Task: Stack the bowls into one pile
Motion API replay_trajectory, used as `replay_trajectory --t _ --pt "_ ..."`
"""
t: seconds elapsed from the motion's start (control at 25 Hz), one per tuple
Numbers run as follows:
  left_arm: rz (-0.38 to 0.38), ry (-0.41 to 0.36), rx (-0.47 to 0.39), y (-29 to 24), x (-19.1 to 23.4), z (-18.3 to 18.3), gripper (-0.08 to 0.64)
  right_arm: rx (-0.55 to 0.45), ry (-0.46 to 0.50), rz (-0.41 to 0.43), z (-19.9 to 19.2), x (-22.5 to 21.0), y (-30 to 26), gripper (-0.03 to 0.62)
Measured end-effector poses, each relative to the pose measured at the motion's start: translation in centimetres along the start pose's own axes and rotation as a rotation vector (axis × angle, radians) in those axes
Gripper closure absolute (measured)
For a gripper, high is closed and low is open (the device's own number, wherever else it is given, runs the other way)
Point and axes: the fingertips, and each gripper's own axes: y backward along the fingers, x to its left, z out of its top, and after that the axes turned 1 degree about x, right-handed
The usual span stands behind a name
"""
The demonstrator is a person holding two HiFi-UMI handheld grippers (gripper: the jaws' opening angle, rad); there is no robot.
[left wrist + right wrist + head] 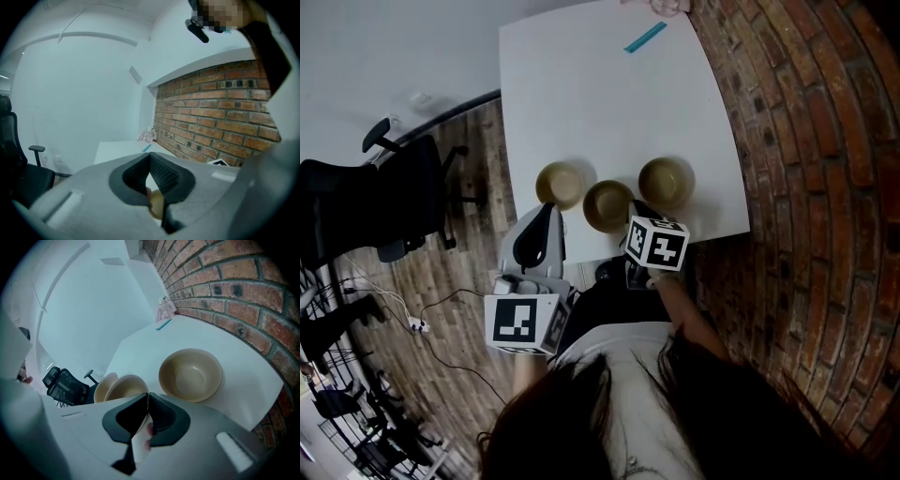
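Observation:
Three tan bowls stand in a row near the front edge of the white table [581,94]: the left bowl [560,184], the middle bowl [608,206] and the right bowl [666,182]. My left gripper [549,210] is shut and empty, just short of the left bowl's near rim. A bit of bowl [157,205] shows through the gap below its jaws [150,155]. My right gripper [636,209] is shut, its tips [147,395] at the near right rim of the middle bowl [123,386]. The right bowl [191,374] sits apart beyond it, and the left bowl [102,385] peeks from behind.
A teal strip [645,37] and a pink item [670,6] lie at the table's far end. A brick wall [806,169] runs along the right side. An office chair [375,202] stands on the wooden floor to the left, with cables [417,325] nearby.

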Motion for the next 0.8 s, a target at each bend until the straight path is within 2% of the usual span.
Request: replay_trajectory --t 0.8 --pt "-0.069 -0.014 -0.066 0.5 -2.9 2.2 0.558 -0.093 -0.020 -0.023 2.7 -1.6 3.7 0.574"
